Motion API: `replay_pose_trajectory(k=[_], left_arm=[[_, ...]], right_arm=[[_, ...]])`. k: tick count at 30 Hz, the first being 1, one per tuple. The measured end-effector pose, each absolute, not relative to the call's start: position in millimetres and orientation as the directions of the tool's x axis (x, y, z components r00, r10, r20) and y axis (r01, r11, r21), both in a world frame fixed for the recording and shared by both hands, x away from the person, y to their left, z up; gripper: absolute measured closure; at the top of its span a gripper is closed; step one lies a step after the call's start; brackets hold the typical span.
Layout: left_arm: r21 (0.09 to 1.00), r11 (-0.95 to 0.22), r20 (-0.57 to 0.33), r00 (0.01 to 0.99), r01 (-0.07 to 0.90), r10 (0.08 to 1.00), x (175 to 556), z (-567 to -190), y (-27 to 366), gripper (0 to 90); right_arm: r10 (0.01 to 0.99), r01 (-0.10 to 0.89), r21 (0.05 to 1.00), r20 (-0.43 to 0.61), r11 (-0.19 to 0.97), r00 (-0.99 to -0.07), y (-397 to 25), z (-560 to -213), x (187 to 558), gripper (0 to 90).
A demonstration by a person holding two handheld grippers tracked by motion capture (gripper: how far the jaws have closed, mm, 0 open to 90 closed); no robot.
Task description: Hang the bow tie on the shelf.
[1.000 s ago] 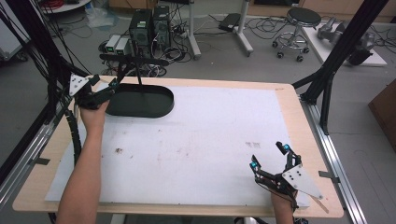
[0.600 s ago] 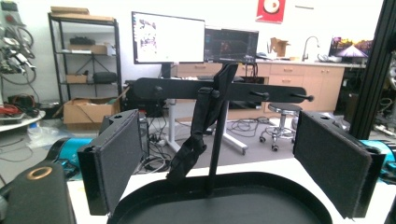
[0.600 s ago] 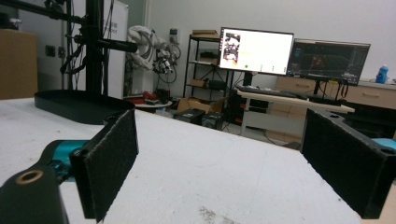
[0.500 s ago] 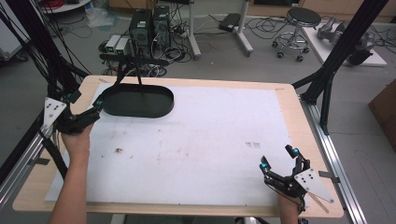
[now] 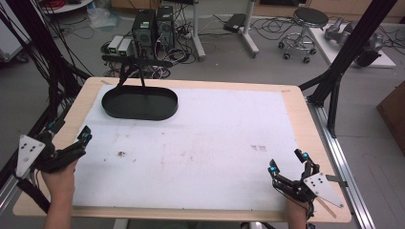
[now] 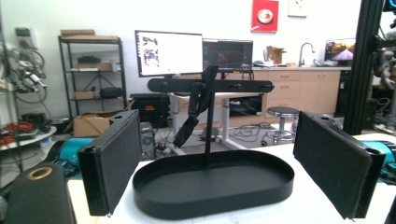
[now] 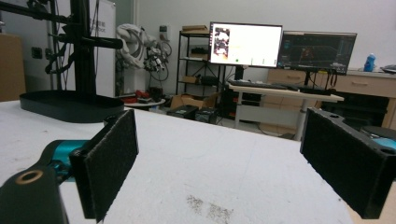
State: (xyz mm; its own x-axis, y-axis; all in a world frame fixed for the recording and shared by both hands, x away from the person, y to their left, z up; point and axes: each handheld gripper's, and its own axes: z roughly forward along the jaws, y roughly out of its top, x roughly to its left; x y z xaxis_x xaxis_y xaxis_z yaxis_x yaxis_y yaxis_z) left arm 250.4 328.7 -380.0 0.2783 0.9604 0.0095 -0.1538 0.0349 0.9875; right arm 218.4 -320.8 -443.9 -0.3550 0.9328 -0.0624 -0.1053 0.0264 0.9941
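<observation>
L gripper (image 5: 71, 143) sits at the worktop's (image 5: 200, 210) near-left edge, jaws spread wide w/ nothing between them, aimed toward the black oval tray (image 5: 140, 103). The tray rests at the far-left of the white mat (image 5: 205, 143), a thin upright post (image 6: 207, 135) rising from its middle w/ a crossbar on top. R gripper (image 5: 288, 171) is at the near-right corner, jaws also wide apart, empty, well apart from the tray.

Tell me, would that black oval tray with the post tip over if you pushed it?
Probably not easily: the black oval tray sits flat on a wide base. It looks rigid, so it would likely slide whole. A shove high on its upright post might rock it.
</observation>
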Motion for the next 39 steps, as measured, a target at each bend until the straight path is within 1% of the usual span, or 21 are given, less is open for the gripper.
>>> replay_pose_trajectory(k=[4,7,13,19,22,29,33,37,39], left_arm=[[0.990,0.048,-0.011,0.276,-0.131,0.961,236.1,-391.3,338.3,15.9],[0.990,0.085,-0.048,0.297,-0.114,0.954,227.0,-401.7,347.3,15.8],[0.991,0.066,-0.030,0.294,-0.113,0.955,218.5,-413.4,348.3,15.5],[0.991,0.066,-0.029,0.301,-0.113,0.953,216.3,-420.2,348.6,15.0],[0.994,0.055,-0.023,0.301,-0.097,0.953,215.8,-424.0,349.0,14.9],[0.995,0.049,-0.020,0.308,-0.087,0.951,214.7,-427.3,349.9,14.9],[0.995,0.050,-0.023,0.313,-0.081,0.949,215.6,-428.8,348.9,14.9],[0.995,0.055,-0.027,0.317,-0.079,0.948,215.5,-428.5,349.6,14.9],[0.995,0.059,-0.031,0.318,-0.079,0.948,215.6,-428.2,350.1,14.9]], right_arm=[[0.935,-0.089,0.996,-0.059,0.030,-0.350,-320.3,-445.2,219.1,10.4],[0.935,-0.088,0.996,-0.058,0.029,-0.349,-318.9,-444.6,218.5,10.4],[0.938,-0.081,0.995,-0.074,0.049,-0.340,-317.6,-446.1,218.9,10.4],[0.941,-0.069,0.997,-0.047,0.025,-0.335,-316.1,-447.0,218.8,10.4],[0.940,-0.070,0.997,-0.035,0.012,-0.340,-315.8,-446.6,218.8,10.4],[0.939,-0.068,0.998,-0.036,0.013,-0.342,-315.4,-445.6,219.2,10.4],[0.949,-0.072,0.997,-0.020,-0.003,-0.316,-318.1,-441.9,215.9,10.4],[0.953,-0.069,0.997,0.010,-0.033,-0.304,-320.9,-439.8,214.5,10.5],[0.953,-0.068,0.997,0.010,-0.032,-0.302,-321.1,-439.7,214.4,10.5]])
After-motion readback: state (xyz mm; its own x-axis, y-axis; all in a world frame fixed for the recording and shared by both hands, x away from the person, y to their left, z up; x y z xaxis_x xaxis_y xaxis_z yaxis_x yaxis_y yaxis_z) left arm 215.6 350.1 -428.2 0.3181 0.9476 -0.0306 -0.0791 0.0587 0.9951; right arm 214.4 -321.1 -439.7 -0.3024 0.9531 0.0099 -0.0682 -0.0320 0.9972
